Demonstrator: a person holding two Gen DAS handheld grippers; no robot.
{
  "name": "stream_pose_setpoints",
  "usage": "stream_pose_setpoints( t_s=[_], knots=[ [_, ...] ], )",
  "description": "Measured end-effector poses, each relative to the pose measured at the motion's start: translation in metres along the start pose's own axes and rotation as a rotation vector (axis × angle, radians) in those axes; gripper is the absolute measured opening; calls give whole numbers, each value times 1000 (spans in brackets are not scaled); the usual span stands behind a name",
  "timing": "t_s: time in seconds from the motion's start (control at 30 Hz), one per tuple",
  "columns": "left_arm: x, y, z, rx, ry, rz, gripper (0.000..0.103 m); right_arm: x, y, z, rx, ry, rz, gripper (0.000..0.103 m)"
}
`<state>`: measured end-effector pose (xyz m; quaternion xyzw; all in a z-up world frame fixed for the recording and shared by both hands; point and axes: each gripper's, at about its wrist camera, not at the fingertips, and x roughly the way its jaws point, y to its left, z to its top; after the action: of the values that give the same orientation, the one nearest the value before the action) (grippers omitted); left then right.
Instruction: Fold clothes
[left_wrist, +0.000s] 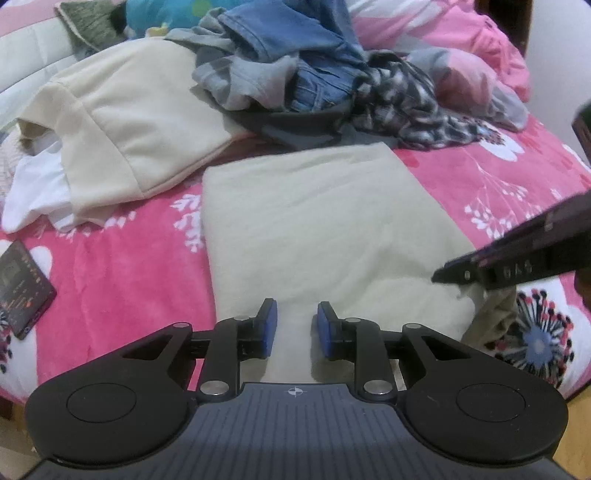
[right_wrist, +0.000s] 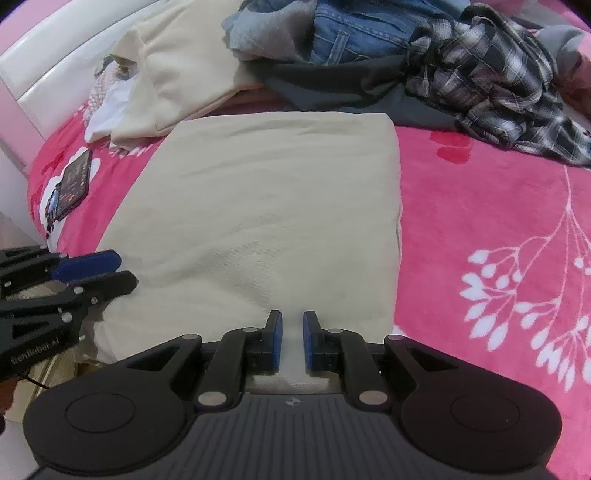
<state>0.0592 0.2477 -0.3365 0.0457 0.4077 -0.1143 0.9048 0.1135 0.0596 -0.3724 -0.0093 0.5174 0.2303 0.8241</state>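
Bed: a pink blanket with white leaf prints covers it and carries everything; no box, basket or other container shows in either view.
Phone: a dark phone lies flat on the blanket at the far left, apart from the clothes.
White garment: a white garment lies crumpled at the left, partly under the cream top.
Cream top: a cream top lies loosely behind and left of the folded piece, its hem toward the camera.
Folded cream garment: the folded cream garment lies flat as a rough rectangle in the middle of the blanket, its near edge under both tongs.
Left tongs: the left tongs stand a little apart over the near edge of the folded cream garment; cloth shows between the blue pads, but the pads do not press on it. In the right wrist view they lie at the garment's left edge.
Right tongs: the right tongs are narrowly parted with a ridge of the cream cloth between the pads; whether the pads pinch it cannot be told. In the left wrist view only a dark finger shows, at the garment's right corner.
Pile: behind the folded garment, a grey top, blue jeans and a black-and-white plaid shirt lie heaped on a dark garment.
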Motion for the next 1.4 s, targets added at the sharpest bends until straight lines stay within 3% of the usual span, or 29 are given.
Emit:
stream_pose_setpoints(
  t_s=[0.27,0.33,0.43,0.5,0.6,1.2,1.4],
  knots=[
    [-2,2,35,-44,-48,12,33,1,2,3,-3,20,-3,14],
    [9,2,37,-42,-23,19,33,1,2,3,-4,18,-5,14],
    [32,3,29,-42,74,54,33,1,2,1,-11,5,-9,14],
    [36,8,20,-75,77,47,33,1,3,1,-14,1,-16,14],
    [34,15,16,-103,65,16,33,1,5,1,-8,2,-27,14],
    [38,43,23,-44,118,-163,33,1,17,1,44,-23,-127,13],
    [28,65,51,-1,52,-223,33,0,18,-1,104,-64,-155,14]
  ],
)
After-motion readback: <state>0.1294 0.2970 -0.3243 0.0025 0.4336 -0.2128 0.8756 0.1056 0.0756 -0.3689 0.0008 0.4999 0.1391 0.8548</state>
